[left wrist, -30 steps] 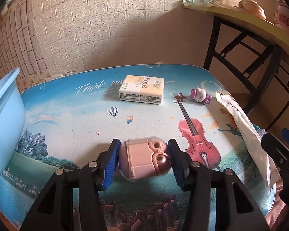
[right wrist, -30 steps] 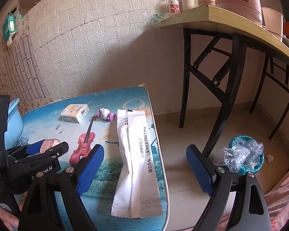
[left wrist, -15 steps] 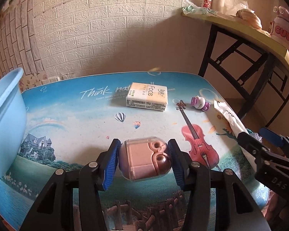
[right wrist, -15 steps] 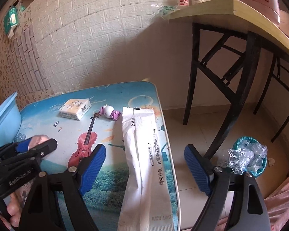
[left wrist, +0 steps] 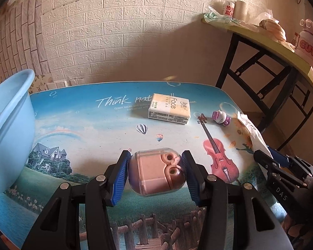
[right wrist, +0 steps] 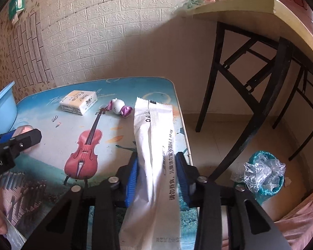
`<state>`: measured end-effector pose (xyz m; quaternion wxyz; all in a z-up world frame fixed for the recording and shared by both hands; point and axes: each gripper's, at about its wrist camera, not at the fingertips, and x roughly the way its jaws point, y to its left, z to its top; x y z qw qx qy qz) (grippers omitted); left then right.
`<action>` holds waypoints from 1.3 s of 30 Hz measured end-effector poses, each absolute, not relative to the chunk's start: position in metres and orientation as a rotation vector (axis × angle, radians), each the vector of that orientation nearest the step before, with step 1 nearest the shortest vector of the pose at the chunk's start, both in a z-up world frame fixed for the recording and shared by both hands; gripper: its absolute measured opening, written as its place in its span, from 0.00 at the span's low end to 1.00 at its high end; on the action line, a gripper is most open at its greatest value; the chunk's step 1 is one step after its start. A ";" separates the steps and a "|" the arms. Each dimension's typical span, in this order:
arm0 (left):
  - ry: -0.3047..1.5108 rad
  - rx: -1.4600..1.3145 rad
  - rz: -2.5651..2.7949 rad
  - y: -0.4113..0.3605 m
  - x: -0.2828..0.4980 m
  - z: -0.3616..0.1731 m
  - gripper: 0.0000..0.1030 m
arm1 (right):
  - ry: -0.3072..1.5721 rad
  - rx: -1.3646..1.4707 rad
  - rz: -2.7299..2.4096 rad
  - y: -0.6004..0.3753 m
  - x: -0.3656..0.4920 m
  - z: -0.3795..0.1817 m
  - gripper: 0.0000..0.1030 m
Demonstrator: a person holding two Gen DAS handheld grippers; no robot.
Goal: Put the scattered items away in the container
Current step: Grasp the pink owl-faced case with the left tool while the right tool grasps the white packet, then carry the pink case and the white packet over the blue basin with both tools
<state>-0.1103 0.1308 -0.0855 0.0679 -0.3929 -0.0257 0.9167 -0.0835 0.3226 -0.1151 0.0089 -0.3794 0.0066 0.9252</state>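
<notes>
Right gripper (right wrist: 156, 175) pads flank white packet (right wrist: 154, 145) on table (right wrist: 52, 156); tissue pack (right wrist: 78, 102) beyond.

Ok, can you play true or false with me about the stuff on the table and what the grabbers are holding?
1. The left gripper is squeezing a pink case. True.
2. The right gripper is wide open with nothing in it. False: its jaws are shut on the white packet.
3. The tissue pack is inside the blue basin. False: it lies on the table, apart from the basin.
4. A small purple and white toy lies between the tissue pack and the packet. True.
5. The basin is at the left side of the table. True.
</notes>
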 end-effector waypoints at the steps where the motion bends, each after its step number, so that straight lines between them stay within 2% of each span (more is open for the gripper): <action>1: -0.068 -1.173 2.767 0.131 -0.109 -0.084 0.47 | 0.034 -1.182 2.898 0.324 -0.083 -0.115 0.28; 5: -0.060 -1.128 2.775 0.129 -0.104 -0.077 0.47 | 0.069 -1.175 2.919 0.325 -0.080 -0.110 0.17; 27: -0.138 -0.993 2.824 0.090 -0.077 -0.034 0.47 | 0.034 -1.000 3.034 0.274 -0.043 -0.035 0.16; 39: -0.186 -0.858 2.867 0.057 -0.047 0.009 0.47 | 0.006 -0.922 3.095 0.235 -0.017 0.008 0.16</action>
